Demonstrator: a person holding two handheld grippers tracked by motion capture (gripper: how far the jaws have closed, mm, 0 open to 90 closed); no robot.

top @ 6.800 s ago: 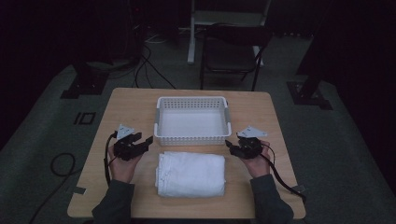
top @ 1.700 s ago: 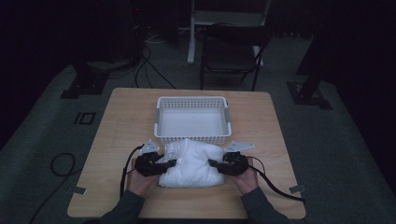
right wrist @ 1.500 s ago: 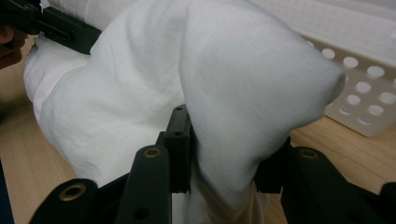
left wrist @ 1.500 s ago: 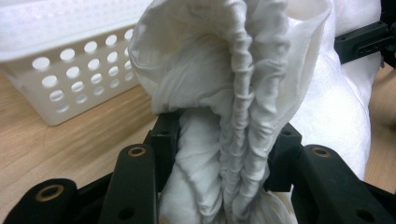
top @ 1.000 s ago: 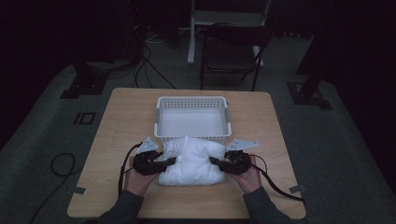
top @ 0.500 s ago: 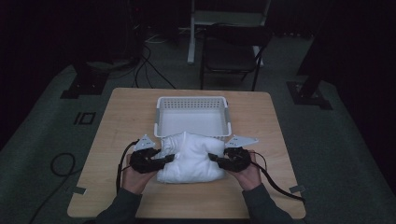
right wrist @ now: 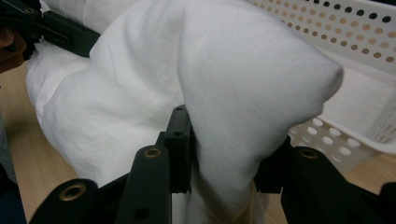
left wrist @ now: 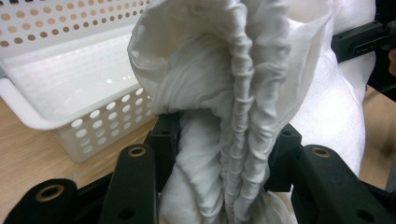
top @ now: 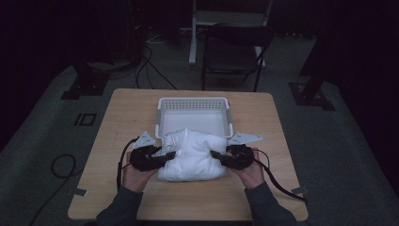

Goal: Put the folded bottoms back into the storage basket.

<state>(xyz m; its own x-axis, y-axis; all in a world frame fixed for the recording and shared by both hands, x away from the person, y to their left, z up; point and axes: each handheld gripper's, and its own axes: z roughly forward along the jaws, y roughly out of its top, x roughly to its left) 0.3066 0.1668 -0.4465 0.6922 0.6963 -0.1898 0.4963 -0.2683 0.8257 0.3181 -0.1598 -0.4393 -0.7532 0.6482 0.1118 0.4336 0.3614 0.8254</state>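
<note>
Between both hand-held grippers, bunched towel (top: 193,153)

The right gripper (right wrist: 224,154) has its black fingers (right wrist: 180,140) clamped on a bunched fold of white cloth (right wrist: 219,84). Just beyond it sits a white perforated basket (right wrist: 345,112) on the wooden bench (right wrist: 37,163). The other gripper (right wrist: 60,30) grips the cloth's far end.
</note>
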